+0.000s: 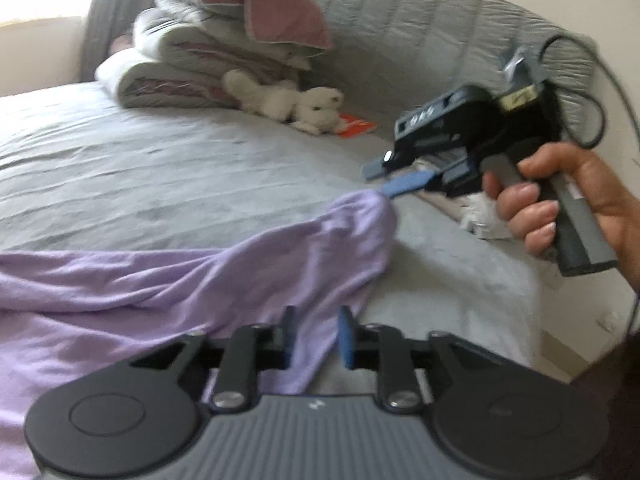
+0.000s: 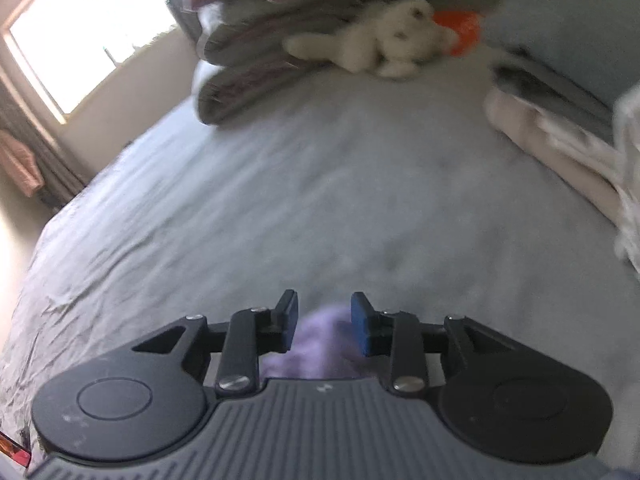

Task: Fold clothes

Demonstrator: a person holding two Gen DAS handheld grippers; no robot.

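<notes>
Nearest, the left hand-held gripper [image 1: 314,338] has lilac cloth between its narrowly parted blue pads; whether it pinches is unclear. From there the lilac garment [image 1: 224,272] stretches up and rightward to the right hand-held gripper [image 1: 384,190], which grips its far bunched end. Its bulk drapes leftward over the grey bed [image 1: 160,168].

On my left view, the lilac knit garment [image 1: 168,292] drapes the grey-sheeted bed [image 1: 160,168] at seven o'clock; the folded quilt stack [image 1: 208,48] sits at eleven, the white plush toy [image 1: 296,106] just right of it.
</notes>
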